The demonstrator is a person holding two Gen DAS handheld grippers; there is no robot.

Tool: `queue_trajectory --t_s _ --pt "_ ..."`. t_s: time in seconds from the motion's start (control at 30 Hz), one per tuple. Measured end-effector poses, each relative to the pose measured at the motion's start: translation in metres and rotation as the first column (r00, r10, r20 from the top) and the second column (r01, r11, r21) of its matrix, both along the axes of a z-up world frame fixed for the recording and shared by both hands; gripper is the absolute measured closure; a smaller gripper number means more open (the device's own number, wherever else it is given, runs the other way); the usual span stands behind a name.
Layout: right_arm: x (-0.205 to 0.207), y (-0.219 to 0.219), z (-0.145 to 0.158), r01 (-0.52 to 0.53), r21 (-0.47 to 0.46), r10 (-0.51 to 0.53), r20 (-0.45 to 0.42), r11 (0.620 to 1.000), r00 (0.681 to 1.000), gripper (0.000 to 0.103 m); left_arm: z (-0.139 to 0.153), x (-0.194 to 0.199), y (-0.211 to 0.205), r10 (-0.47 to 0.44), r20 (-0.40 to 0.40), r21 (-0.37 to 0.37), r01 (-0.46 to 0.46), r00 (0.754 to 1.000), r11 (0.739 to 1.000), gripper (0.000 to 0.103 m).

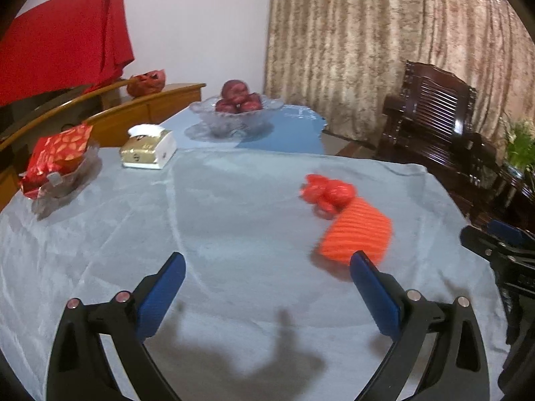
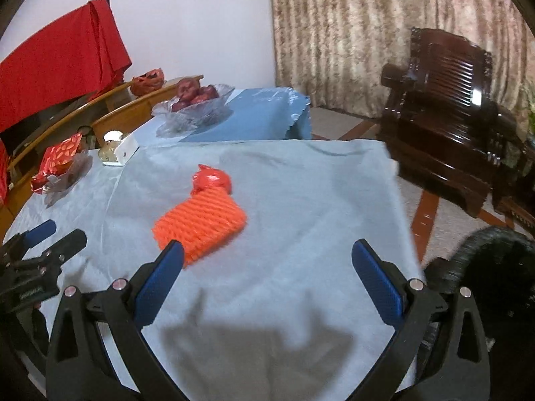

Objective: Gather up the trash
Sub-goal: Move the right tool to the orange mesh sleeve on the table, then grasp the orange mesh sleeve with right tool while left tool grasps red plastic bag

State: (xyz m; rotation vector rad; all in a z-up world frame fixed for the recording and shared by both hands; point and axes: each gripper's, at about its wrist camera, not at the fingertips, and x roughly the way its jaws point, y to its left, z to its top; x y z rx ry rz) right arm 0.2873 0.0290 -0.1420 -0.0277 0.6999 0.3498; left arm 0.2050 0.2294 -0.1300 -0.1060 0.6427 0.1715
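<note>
Pale blue tablecloth (image 1: 234, 220) across the table, red snack packet (image 1: 57, 157) at left, tissue box (image 1: 148, 147), glass bowl of apples (image 1: 237, 113) behind, orange foam net (image 2: 200, 227) and crumpled red wrapper (image 2: 212, 180) mid-table touching, patterned curtain (image 1: 367, 50), dark wooden chair (image 1: 431, 113) at right, left gripper (image 1: 267, 267) and right gripper (image 2: 267, 257) both spread wide, empty, above the cloth.

dim indoor light | soft motion blur | fisheye edges dark | shadows below

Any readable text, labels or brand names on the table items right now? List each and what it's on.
None can be read.
Tissue box: dark marks on the gold side, too blurred to read.
Red snack packet: gold pattern only, no legible lettering.
Orange foam net and red bag: no print visible.
</note>
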Motion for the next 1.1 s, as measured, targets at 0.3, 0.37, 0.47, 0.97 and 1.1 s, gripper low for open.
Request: queue_trajectory --t_s 0.3,0.37,0.47,0.97,1.1 --pt "0.050 0.058 -0.036 -0.011 -0.017 0.009 -0.068 1.000 0.998 0.006 -0.015 0.016 0.041 0.054 -0.031 -0.005 -0.054 0.998 0.999 0.006" --pt "0.057 0.065 -0.043 -0.012 -0.029 0.010 -0.079 1.000 0.997 0.006 -0.016 0.019 0.045 0.056 -0.035 0.000 -0.056 0.998 0.998 0.006" --pt "0.067 0.070 -0.054 -0.008 -0.036 0.004 -0.112 0.999 0.994 0.006 -0.017 0.024 0.048 0.054 -0.034 -0.003 -0.054 0.998 0.999 0.006" --pt "0.070 0.085 -0.055 -0.207 0.127 0.229 -0.200 0.970 0.953 0.080 -0.024 0.040 0.042 0.049 -0.050 -0.018 -0.050 0.998 0.999 0.006" --pt "0.061 0.070 -0.037 -0.216 0.145 0.238 -0.160 0.966 0.958 0.084 -0.023 0.048 0.032 0.029 -0.049 -0.022 -0.030 0.998 0.999 0.006"
